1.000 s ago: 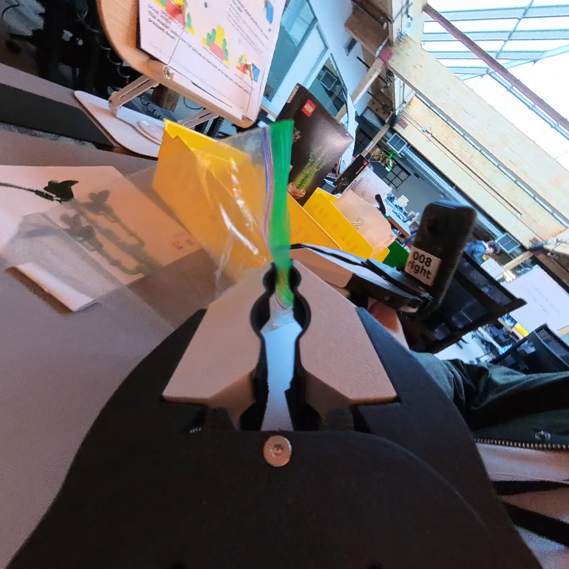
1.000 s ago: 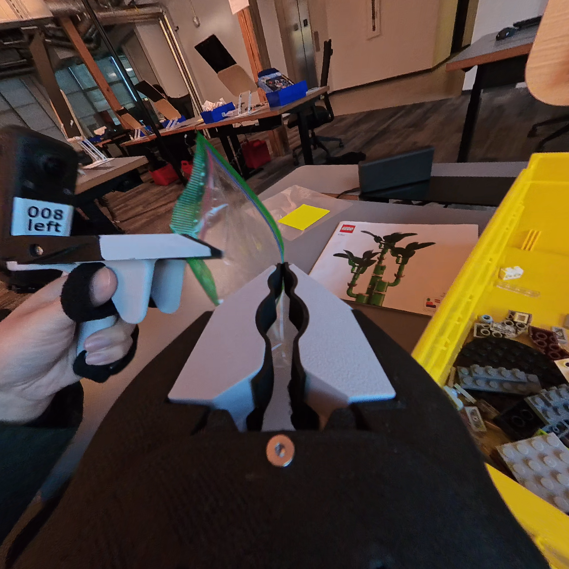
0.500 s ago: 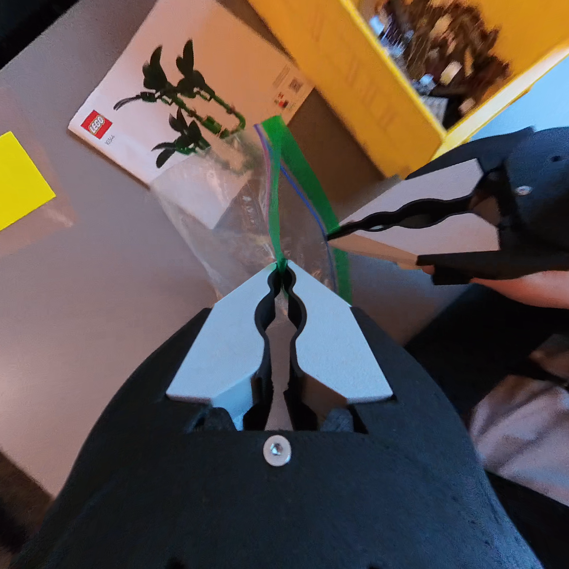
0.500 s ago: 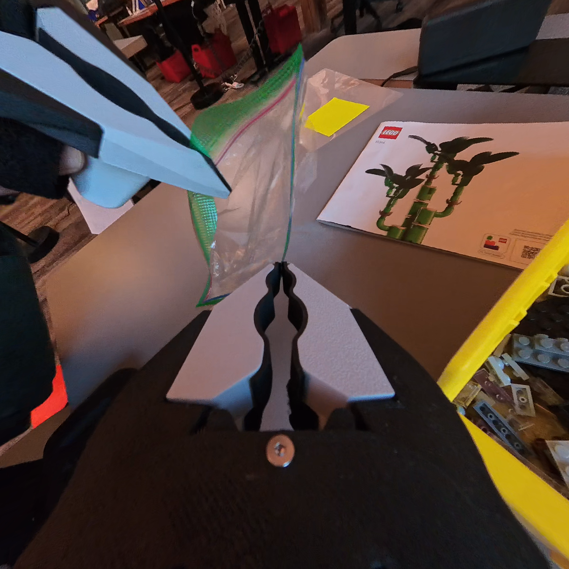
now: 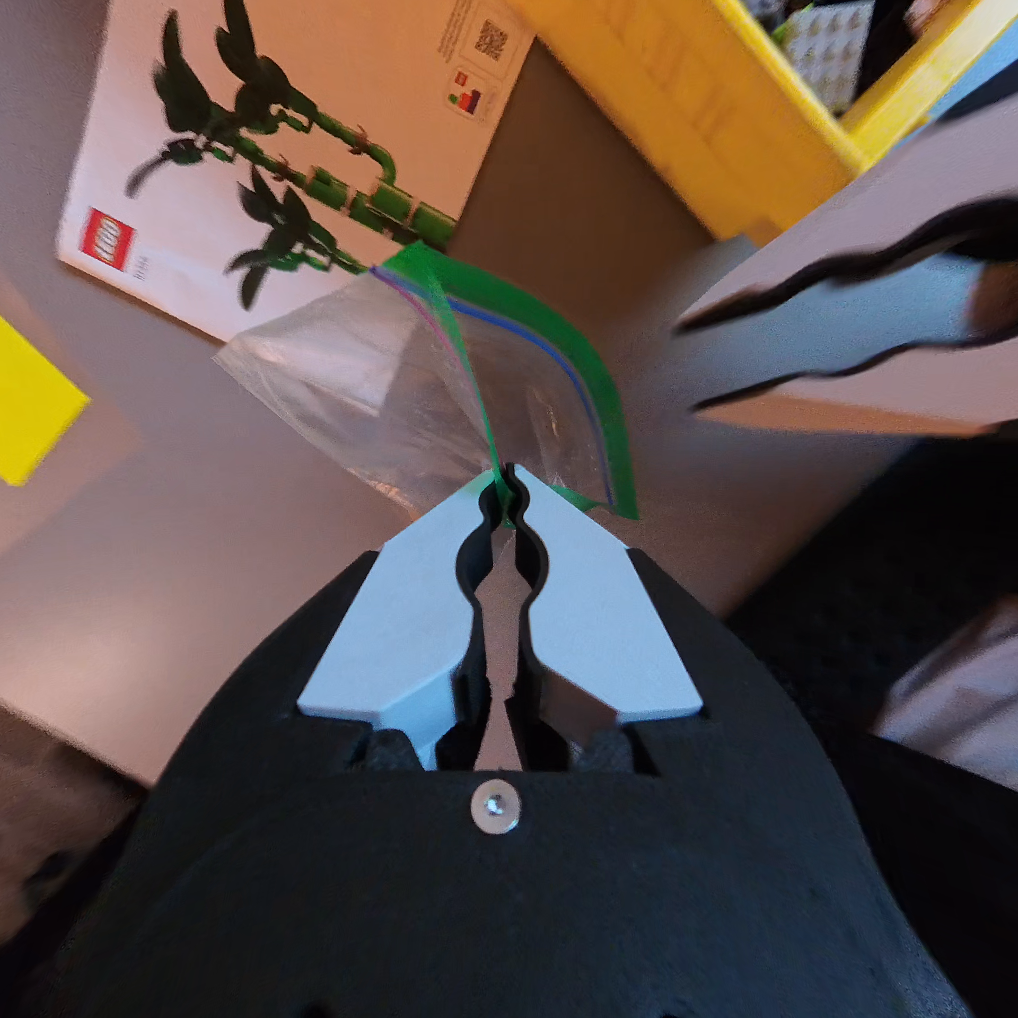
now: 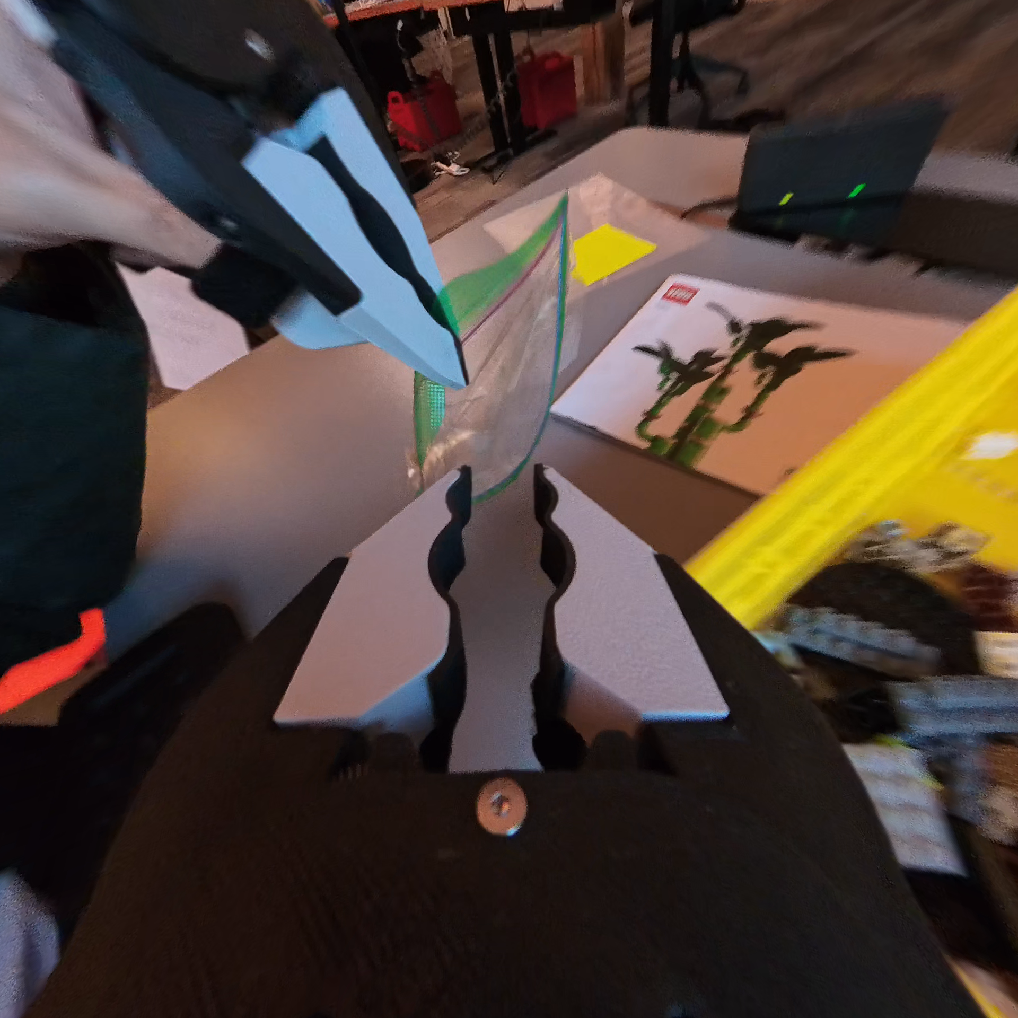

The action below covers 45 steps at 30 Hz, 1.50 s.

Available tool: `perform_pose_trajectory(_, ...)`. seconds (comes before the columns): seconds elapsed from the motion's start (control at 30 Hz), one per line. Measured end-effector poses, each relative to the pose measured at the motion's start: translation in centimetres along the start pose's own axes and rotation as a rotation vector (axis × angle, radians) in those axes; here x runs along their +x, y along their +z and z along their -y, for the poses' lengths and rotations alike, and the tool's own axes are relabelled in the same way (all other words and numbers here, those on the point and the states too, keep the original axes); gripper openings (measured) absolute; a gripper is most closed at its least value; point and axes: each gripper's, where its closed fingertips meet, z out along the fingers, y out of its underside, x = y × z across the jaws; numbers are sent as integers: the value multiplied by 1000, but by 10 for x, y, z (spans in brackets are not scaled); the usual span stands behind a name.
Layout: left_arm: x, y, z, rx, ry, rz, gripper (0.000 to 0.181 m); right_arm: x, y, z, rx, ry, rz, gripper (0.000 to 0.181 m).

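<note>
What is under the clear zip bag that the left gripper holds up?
Under the zip bag, pinched at its green rim by the left gripper, lie the grey table and a corner of the instruction booklet. Creases and glare hide whether the bag holds anything.

Left tool pinched tight at the tips; right tool with fingers parted, both angled downward.

Left gripper pinched tight on the green zip edge of a clear plastic bag. Beyond the bag, a booklet with a bamboo picture, flat on the table. Ahead to the right, the right gripper, parted, and a yellow bin.
</note>
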Motion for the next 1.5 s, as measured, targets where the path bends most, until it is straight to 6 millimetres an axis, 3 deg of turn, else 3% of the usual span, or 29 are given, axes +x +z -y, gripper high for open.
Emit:
perform_pose_trajectory(0.1,-15,1,8,-61,106,116,0,30,-52,20,-7,-208,-46,25)
perform_pose_trajectory(0.17,-20,3,11,-87,164,162,0,62,-85,7,-168,-209,-32,26)
perform_pose_trajectory(0.23,-23,7,11,-106,195,189,0,91,-102,-16,-306,-109,-21,27)
perform_pose_trajectory(0.3,-22,10,8,-142,211,173,0,107,-101,-37,-397,-63,-21,31)
perform_pose_trajectory(0.4,-14,13,7,-139,222,122,0,110,-86,-56,-466,-70,-7,39)
perform_pose_trajectory(0.53,-14,14,8,-134,230,113,0,125,-74,-71,-566,-33,-24,38)
perform_pose_trajectory(0.63,-15,16,11,-129,248,110,0,123,-72,-82,-670,102,71,38)
perform_pose_trajectory(0.73,-15,18,12,-130,242,95,0,125,-73,-90,-762,123,76,27)
perform_pose_trajectory(0.87,-16,20,13,-131,238,88,0,125,-68,-78,-680,77,58,6)
perform_pose_trajectory(0.93,-13,22,14,-128,236,70,0,115,-67,-70,-622,128,127,6)
perform_pose_trajectory(1.03,-6,25,16,-122,239,25,0,118,-72,-67,-597,138,126,5)
perform_pose_trajectory(1.1,-1,26,17,-116,226,-22,0,124,-76,-49,-515,125,84,5)
perform_pose_trajectory(1.17,6,26,20,-103,190,-88,0,119,-82,-10,-346,100,68,5)
perform_pose_trajectory(1.23,15,27,23,-91,129,-181,0,92,-87,39,-141,58,127,5)
perform_pose_trajectory(1.3,27,25,27,-82,45,-309,0,63,-78,67,-27,38,165,5)
perform_pose_trajectory(1.33,33,23,30,-78,-2,-375,0,54,-65,67,-41,51,156,5)
perform_pose_trajectory(1.4,38,21,32,-76,-73,-459,0,42,-34,41,-194,53,145,5)
perform_pose_trajectory(1.43,37,21,32,-76,-93,-468,0,42,-22,25,-274,47,113,5)
perform_pose_trajectory(1.5,36,19,33,-61,-118,-483,0,38,-6,14,-316,62,94,5)
